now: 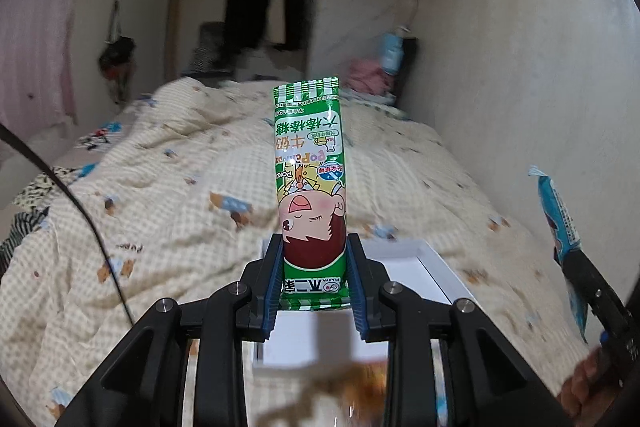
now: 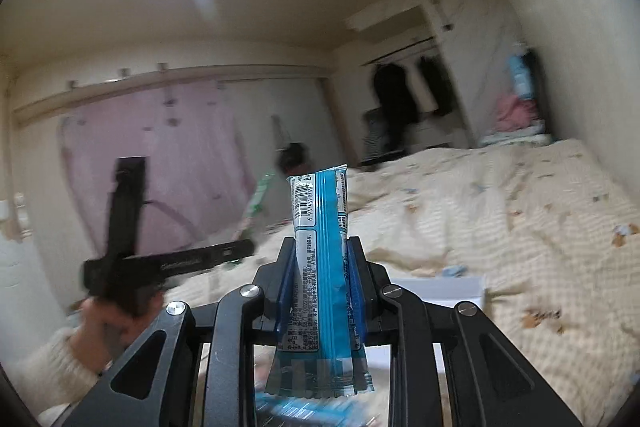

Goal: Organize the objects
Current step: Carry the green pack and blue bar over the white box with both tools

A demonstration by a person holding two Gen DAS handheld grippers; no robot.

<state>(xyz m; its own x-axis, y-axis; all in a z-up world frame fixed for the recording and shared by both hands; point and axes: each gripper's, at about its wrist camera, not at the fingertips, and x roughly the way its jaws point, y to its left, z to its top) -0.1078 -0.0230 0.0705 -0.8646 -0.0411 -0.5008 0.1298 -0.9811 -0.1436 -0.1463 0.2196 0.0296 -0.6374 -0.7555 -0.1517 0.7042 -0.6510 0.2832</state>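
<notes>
1. Left gripper (image 1: 315,267): fingers clamped on the green candy packet (image 1: 310,179), which stands upright between the pads, cartoon print upside down.
2. Right gripper (image 2: 320,275): fingers pinch the blue snack packet (image 2: 320,259) mid-length (barcode end up).
3. Both packets are held above the bed (image 1: 160,187); a white box (image 1: 432,275) lies on the quilt below.

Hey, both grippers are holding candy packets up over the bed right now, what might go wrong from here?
1. The left gripper pinches the green lollipop packet only near its bottom end; most of it stands free above the pads and might bend or slip.
2. The right gripper clamps the blue packet by its thin film, so it might slide out.
3. The white box lies on a soft, rumpled quilt, so it may tip when something is dropped in.
</notes>
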